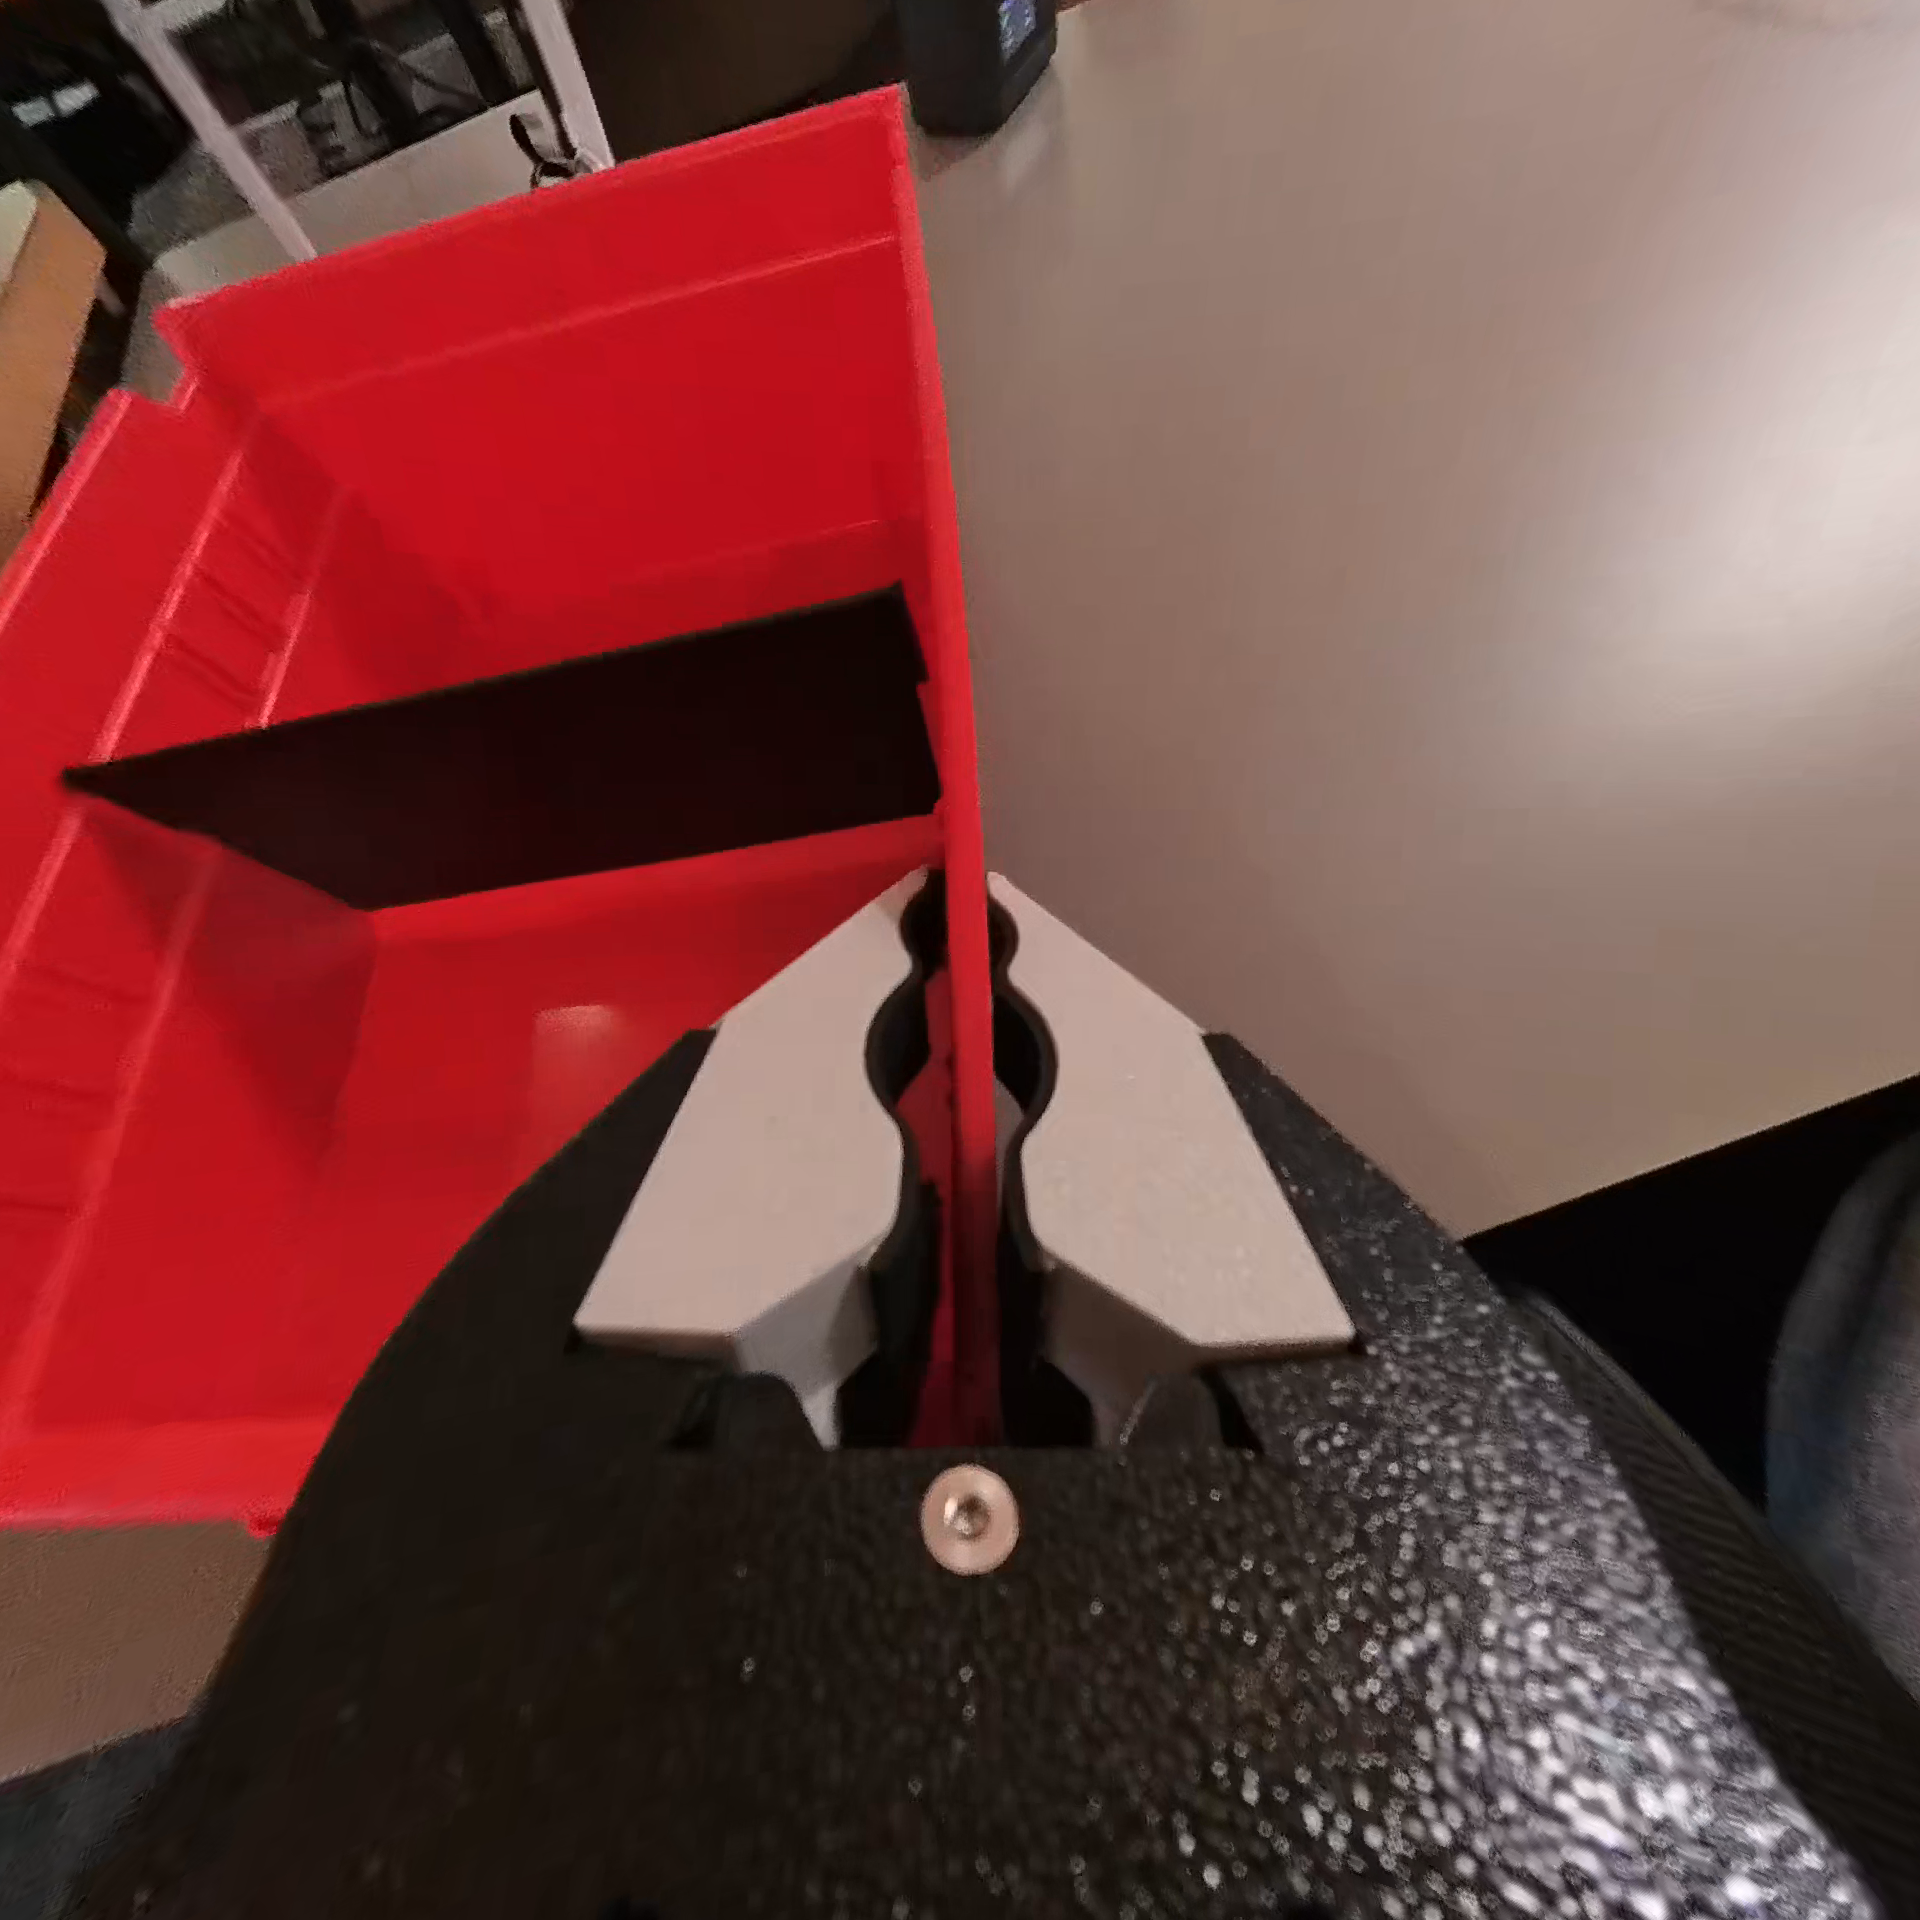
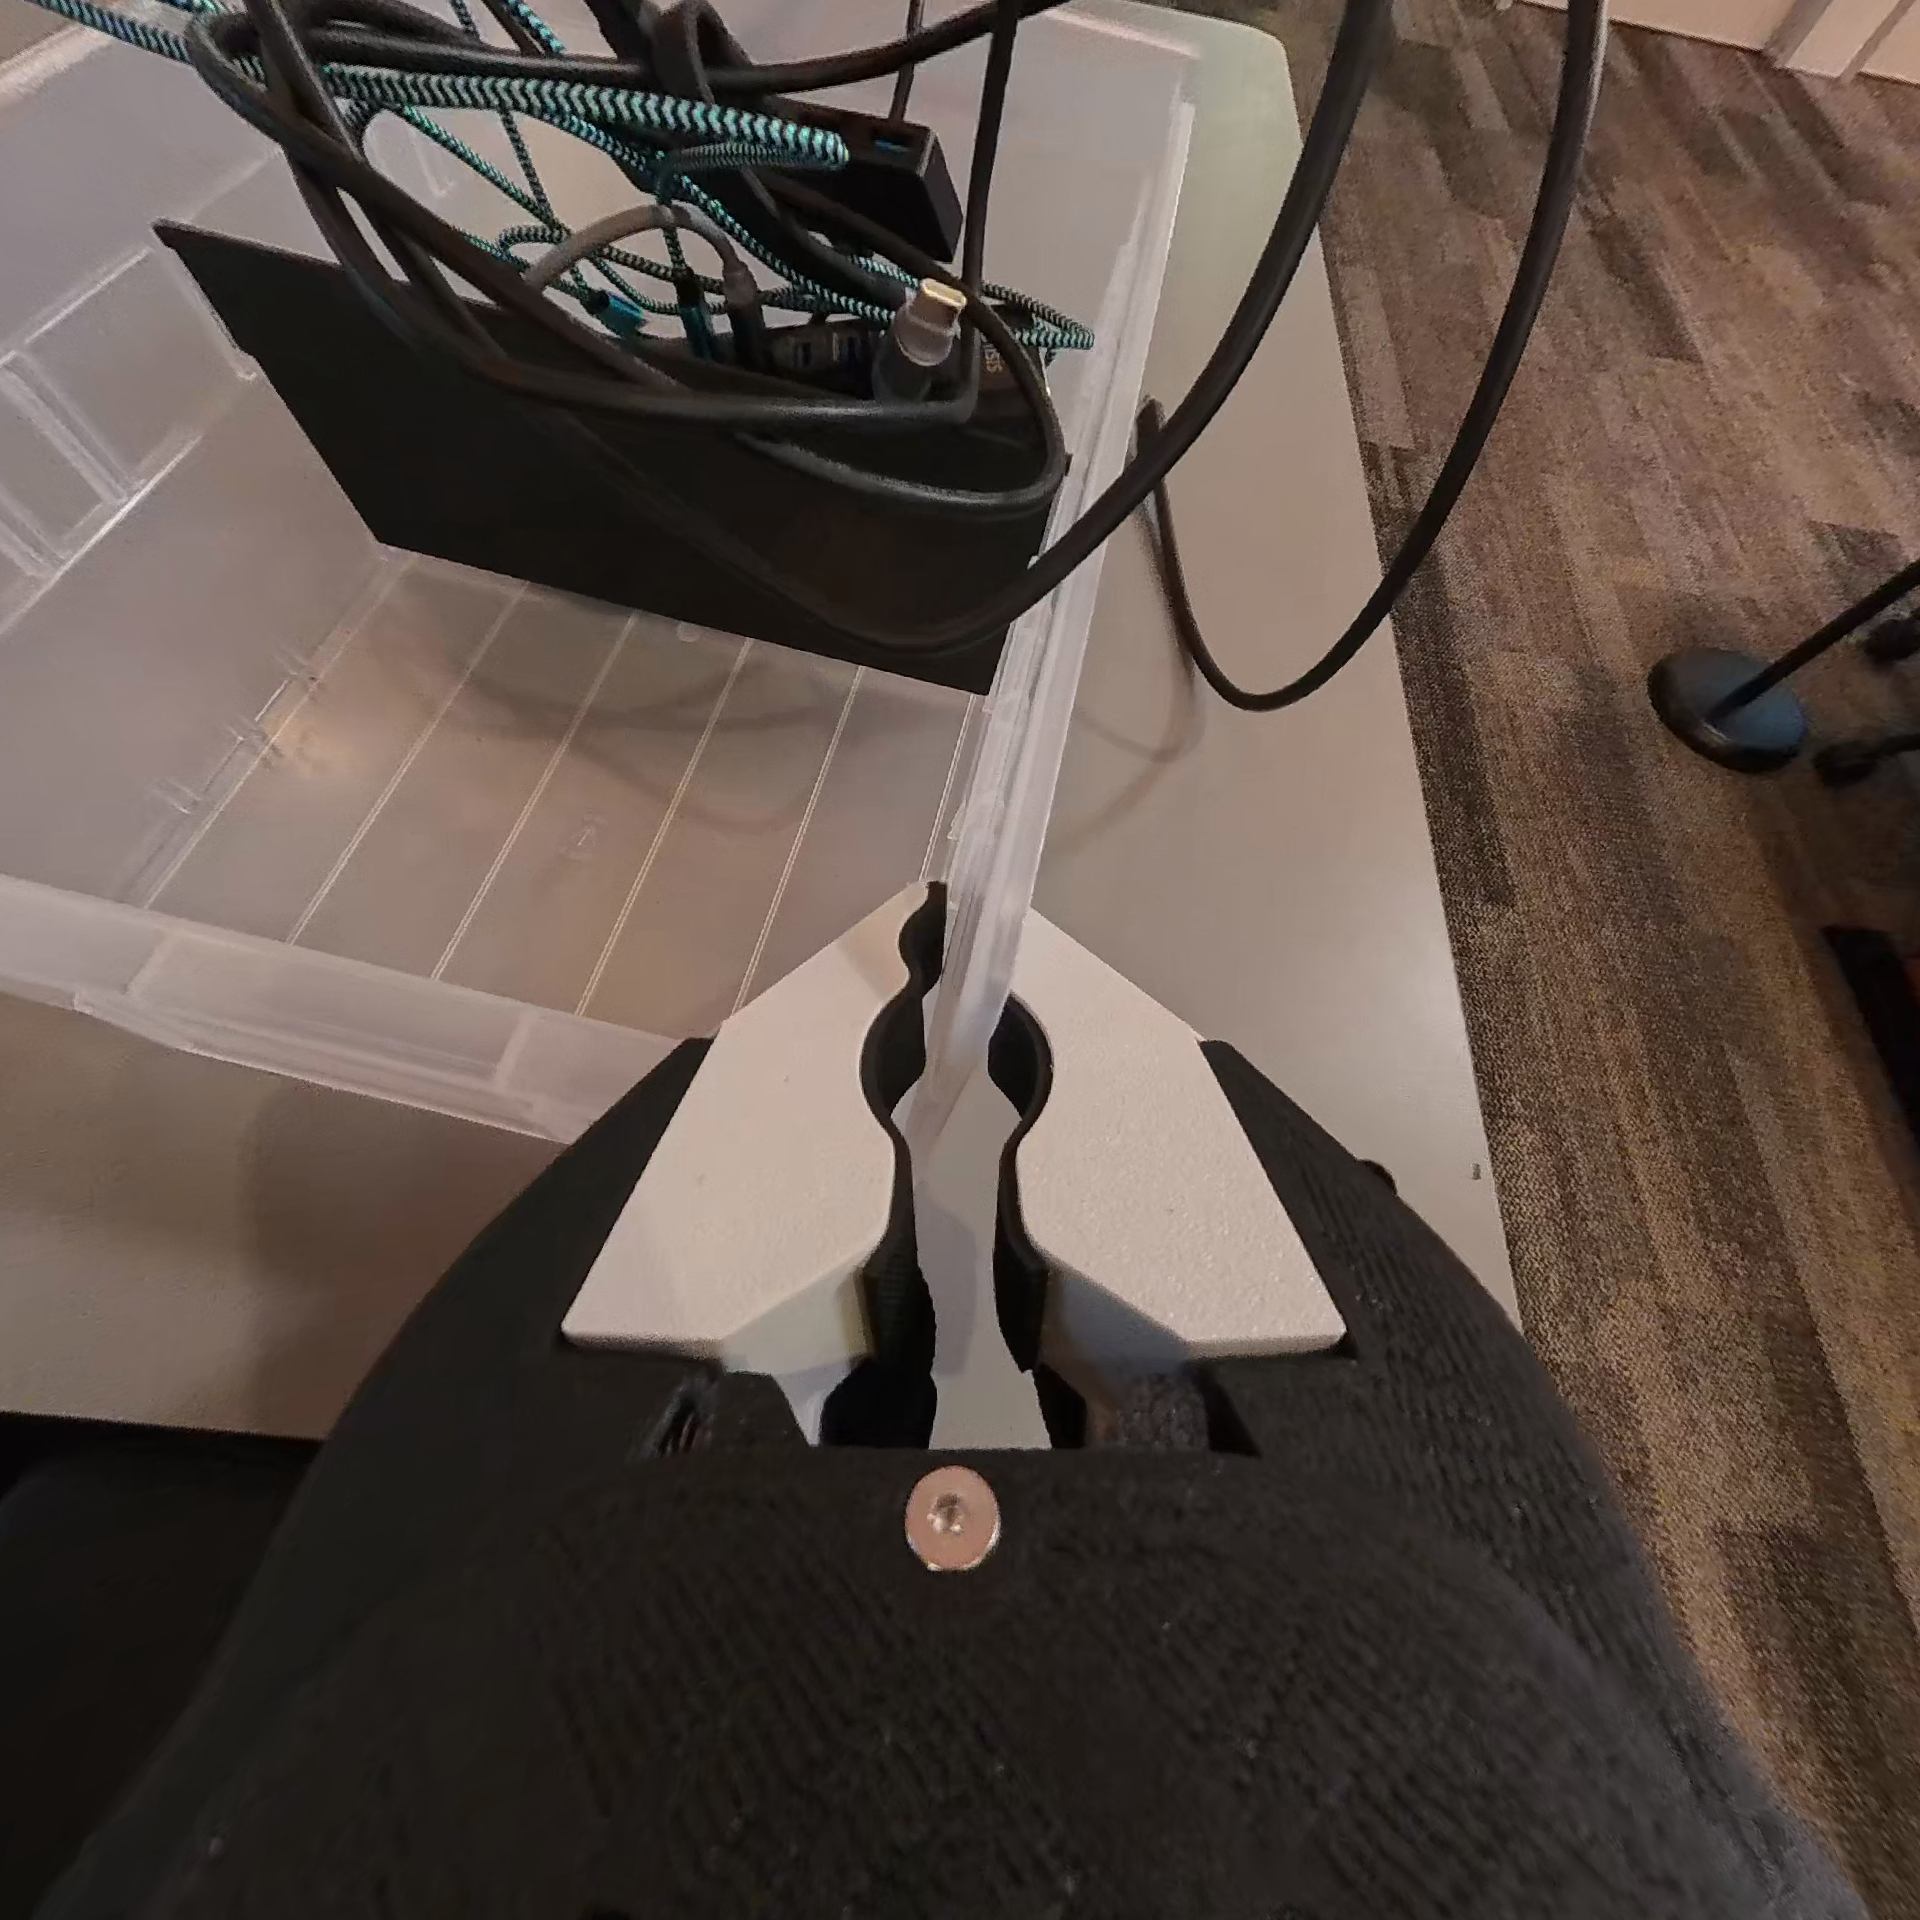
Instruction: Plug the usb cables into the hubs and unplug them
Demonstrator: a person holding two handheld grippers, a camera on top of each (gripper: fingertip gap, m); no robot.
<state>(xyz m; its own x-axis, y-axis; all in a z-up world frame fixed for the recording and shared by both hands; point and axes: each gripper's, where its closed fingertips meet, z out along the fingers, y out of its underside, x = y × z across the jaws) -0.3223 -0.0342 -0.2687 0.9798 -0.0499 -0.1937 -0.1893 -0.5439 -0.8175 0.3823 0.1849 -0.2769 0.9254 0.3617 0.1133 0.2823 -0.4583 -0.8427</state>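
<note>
My left gripper (image 1: 958, 883) is shut on the right side wall of a red plastic bin (image 1: 582, 499). A black divider (image 1: 540, 769) crosses the bin; both compartments look empty. My right gripper (image 2: 961, 894) is shut on the right side wall of a clear plastic bin (image 2: 499, 769). Beyond that bin's black divider (image 2: 582, 499) lies a tangle of USB cables (image 2: 582, 125), some black, some teal braided, with a black USB hub (image 2: 904, 177) on top and another hub (image 2: 821, 348) beneath. A cable with a silver plug (image 2: 925, 317) sticks up. The near compartment is empty.
Both bins stand on a light grey table (image 1: 1403, 623). A black cable (image 2: 1382, 520) loops over the clear bin's wall and hangs past the table's right edge. Carpet floor (image 2: 1662, 520) and a round stand base (image 2: 1725, 717) lie to the right. A dark device (image 1: 977, 62) sits at the far table edge.
</note>
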